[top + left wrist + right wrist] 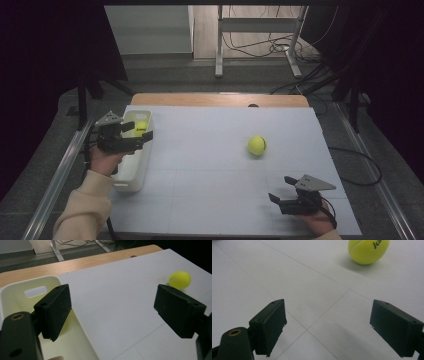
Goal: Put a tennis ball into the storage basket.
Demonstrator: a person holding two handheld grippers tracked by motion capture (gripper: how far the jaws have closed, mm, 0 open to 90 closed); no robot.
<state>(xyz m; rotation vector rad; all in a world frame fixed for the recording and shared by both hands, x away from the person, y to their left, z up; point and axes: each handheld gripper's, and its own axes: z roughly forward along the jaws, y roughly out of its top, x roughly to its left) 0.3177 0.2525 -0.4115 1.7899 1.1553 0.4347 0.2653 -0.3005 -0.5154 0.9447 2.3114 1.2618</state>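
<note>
Yellow-green tennis ball on the white table, another inside the cream bin.

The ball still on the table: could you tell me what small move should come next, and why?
Probably the right gripper should ease forward to the ball. It is open, empty and nearest, while the left gripper hangs open over the bin, where another ball already lies.
</note>
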